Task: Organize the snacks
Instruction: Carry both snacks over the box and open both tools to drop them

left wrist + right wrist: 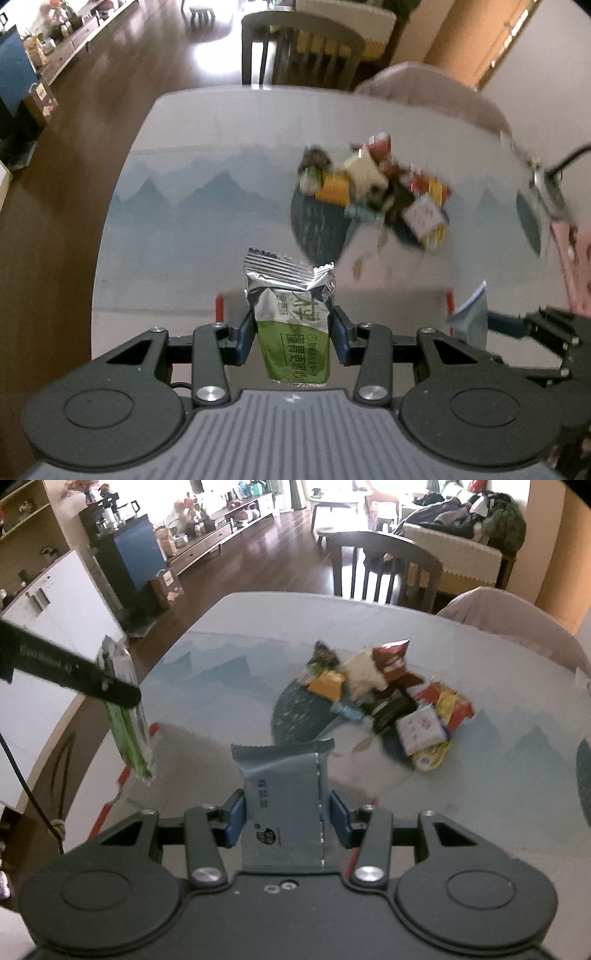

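Note:
My left gripper (294,334) is shut on a green and silver snack packet (291,317), held upright above the table. My right gripper (286,818) is shut on a grey-blue snack packet (282,805), also lifted off the table. Seen from the right wrist, the left gripper's finger (74,677) and its green packet (127,720) hang at the left. In the left wrist view the right gripper (517,325) shows at the right edge with its grey-blue packet (469,317). A pile of several mixed snack packets (380,698) lies on the table ahead, and the same snack pile (376,188) looks blurred in the left wrist view.
The table (480,794) has a pale cover printed with blue mountains. A red-edged white tray or box (122,775) lies at the near left. A dark wooden chair (384,568) and a covered chair (517,624) stand at the far side. Cabinets line the left wall.

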`<state>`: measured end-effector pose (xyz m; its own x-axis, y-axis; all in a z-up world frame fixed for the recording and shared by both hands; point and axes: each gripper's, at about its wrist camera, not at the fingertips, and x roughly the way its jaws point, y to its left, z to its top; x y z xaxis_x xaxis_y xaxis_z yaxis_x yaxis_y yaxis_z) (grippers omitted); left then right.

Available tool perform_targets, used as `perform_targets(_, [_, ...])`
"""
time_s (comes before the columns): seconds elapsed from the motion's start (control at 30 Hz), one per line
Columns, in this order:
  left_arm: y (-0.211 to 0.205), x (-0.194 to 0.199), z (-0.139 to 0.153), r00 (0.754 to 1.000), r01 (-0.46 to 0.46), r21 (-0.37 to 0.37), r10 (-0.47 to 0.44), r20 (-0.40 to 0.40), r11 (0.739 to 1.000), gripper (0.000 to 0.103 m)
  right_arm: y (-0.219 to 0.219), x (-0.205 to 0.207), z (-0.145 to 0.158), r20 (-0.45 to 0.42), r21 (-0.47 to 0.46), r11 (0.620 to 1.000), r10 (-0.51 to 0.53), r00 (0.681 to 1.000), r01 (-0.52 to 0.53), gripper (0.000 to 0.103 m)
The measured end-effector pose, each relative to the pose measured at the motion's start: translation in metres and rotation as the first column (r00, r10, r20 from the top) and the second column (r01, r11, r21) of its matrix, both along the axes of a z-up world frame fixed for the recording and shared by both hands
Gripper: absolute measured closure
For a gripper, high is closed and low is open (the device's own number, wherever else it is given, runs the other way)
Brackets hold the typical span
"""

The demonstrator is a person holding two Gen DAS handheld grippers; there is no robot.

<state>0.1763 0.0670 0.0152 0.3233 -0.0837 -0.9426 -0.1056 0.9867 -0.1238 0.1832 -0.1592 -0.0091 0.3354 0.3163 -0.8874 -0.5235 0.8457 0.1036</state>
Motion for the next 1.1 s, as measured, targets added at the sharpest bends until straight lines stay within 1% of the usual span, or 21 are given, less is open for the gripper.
perform_targets(0.13, [-0.011,-0.022,-0.019,0.997,0.061,0.022,-0.059,-0.058,0.998,0.061,0.008,-0.02,-0.013,-0.031,-0.003,1.0,0.013,0.999,-0.013,0.056])
perform_targets(0.27, [-0.022,-0.034,-0.046,0.987,0.106,0.031,-0.101,-0.124,0.994,0.061,0.014,-0.036,-0.036,-0.076,-0.021,1.0,0.013,0.997,-0.014,0.056])
perform_targets(0.37, [-0.029,-0.037,-0.064,0.979,0.133,0.045,-0.125,-0.162,0.99,0.061,0.018,-0.046,-0.056,-0.111,-0.041,0.999,0.004,0.994,-0.008,0.056])
perform_targets(0.47, [-0.037,-0.036,-0.083,0.968,0.161,0.05,-0.148,-0.201,0.986,0.061,0.021,-0.052,-0.073,-0.122,-0.073,0.997,-0.013,0.992,0.004,0.056])
perform_targets(0.57, [-0.042,-0.034,-0.101,0.96,0.17,0.06,-0.152,-0.235,0.984,0.061,0.026,-0.054,-0.091,-0.129,-0.113,0.994,-0.024,0.991,0.009,0.056])
perform_targets(0.7, [-0.049,-0.032,-0.122,0.945,0.196,0.055,-0.173,-0.276,0.979,0.061,0.035,-0.059,-0.109,-0.14,-0.153,0.988,-0.015,0.99,-0.006,0.056])
perform_targets(0.9, [-0.05,-0.028,-0.152,0.934,0.179,0.061,-0.151,-0.324,0.982,0.061,0.044,-0.063,-0.123,-0.164,-0.186,0.982,0.001,0.987,-0.032,0.056])
perform_targets(0.97, [-0.047,-0.026,-0.162,0.931,0.16,0.061,-0.13,-0.341,0.985,0.061,0.045,-0.063,-0.126,-0.172,-0.194,0.98,0.002,0.985,-0.036,0.056])
perform_targets(1.1, [-0.045,-0.025,-0.172,0.929,0.144,0.055,-0.116,-0.351,0.988,0.061,0.047,-0.059,-0.132,-0.186,-0.203,0.978,0.007,0.983,-0.045,0.056])
